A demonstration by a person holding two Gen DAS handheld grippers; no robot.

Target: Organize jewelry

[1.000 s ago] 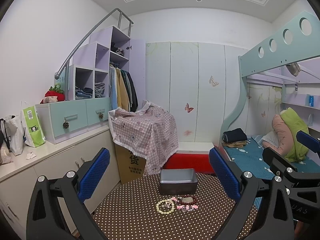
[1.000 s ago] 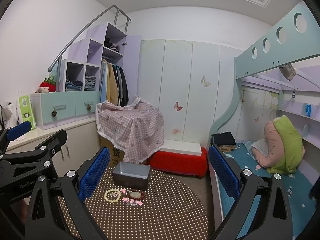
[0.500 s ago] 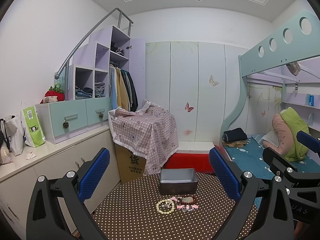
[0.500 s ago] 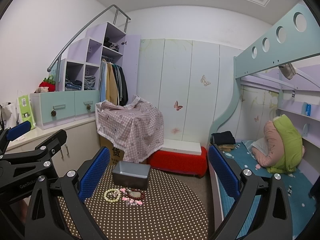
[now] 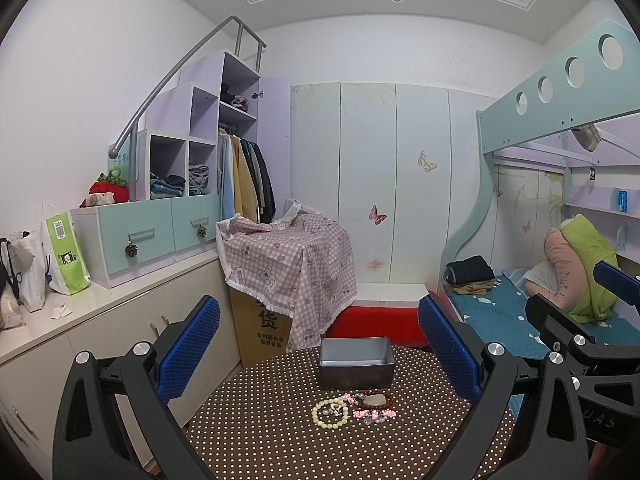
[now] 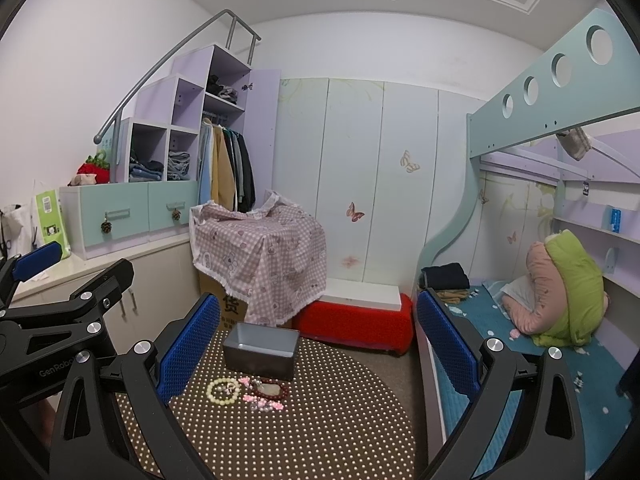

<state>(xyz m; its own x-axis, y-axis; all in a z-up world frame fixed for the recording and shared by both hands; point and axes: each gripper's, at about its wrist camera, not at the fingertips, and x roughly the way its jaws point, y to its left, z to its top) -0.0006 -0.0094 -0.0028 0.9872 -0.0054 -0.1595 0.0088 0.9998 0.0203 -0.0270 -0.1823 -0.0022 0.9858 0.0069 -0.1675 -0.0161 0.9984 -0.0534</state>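
The round table [image 5: 280,432] with the dotted cloth fills the low middle of both views, and it is there to hold the work. Both tools hang above its near edge, likely so the person can look before reaching. The left gripper [image 5: 320,360] is wide open and holds nothing. The right gripper [image 6: 318,354] is wide open and empty too. The gray box [image 5: 356,362] sits at the far side of the table, open on top, probably so the jewelry can drop in. Just in front of it lies the jewelry: a pale bead ring [image 5: 330,412], a dark red bead ring [image 5: 374,400] and small pink beads [image 5: 374,414], all close together. In the right view the box is low and left of center, and the left tool shows at the left edge. In the left view the box is in the middle, and the right tool shows at the right edge.
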